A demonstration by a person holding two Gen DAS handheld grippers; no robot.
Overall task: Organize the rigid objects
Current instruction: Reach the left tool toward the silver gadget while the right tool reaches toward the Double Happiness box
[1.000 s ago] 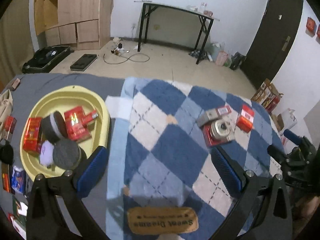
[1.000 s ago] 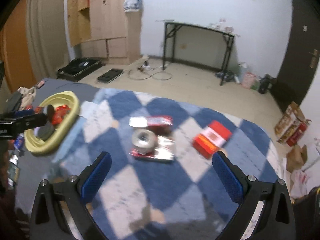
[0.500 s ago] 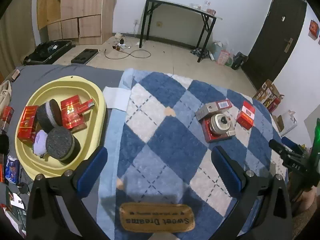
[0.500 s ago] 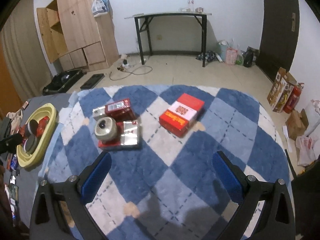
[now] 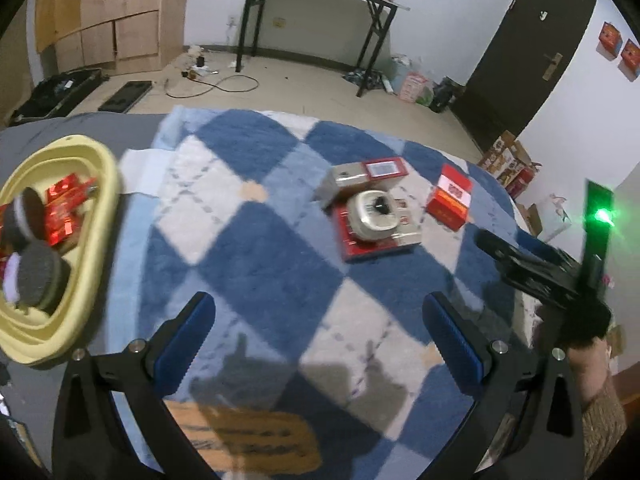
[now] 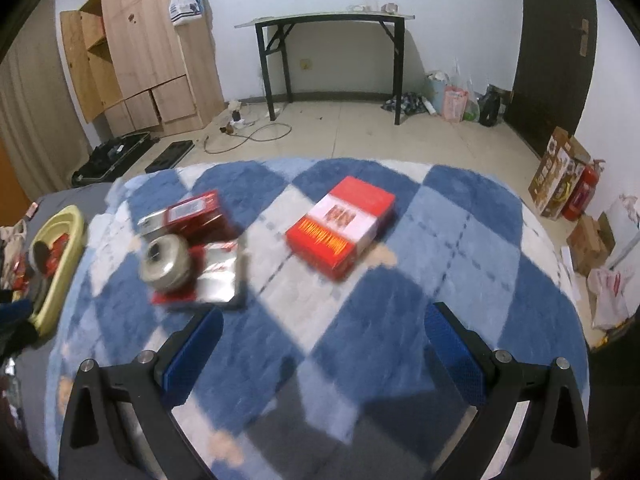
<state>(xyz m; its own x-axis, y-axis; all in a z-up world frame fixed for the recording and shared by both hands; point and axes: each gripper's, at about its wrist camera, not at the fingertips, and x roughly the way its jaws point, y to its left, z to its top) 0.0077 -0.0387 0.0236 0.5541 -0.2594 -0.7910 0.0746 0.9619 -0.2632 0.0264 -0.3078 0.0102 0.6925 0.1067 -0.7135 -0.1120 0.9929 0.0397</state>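
On the blue checked blanket [image 6: 360, 320] lies a red and white box [image 6: 340, 224] [image 5: 450, 202]. Left of it a round silver tin [image 6: 166, 262] [image 5: 374, 216] rests on a flat red and silver pack [image 6: 218, 276], with a smaller red box [image 6: 192, 216] [image 5: 368, 174] behind. My right gripper [image 6: 320, 344] hovers open just short of the red and white box, nothing between its fingers. My left gripper [image 5: 320, 332] is open over the blanket's middle. A yellow tray [image 5: 102, 208] [image 6: 76, 220] at the left holds red packs [image 5: 64, 208] and dark round discs [image 5: 38, 276].
A brown label patch [image 5: 248, 436] is sewn on the blanket's near edge. The other hand-held gripper with a green light [image 5: 560, 268] shows at right in the left wrist view. Beyond the bed: a black table [image 6: 332, 40], wooden cabinets [image 6: 152, 48], cardboard boxes [image 6: 560, 176].
Both grippers have moved forward and rightward. The red and white box and the silver tin now sit closer and larger in both views. Nothing was grasped.
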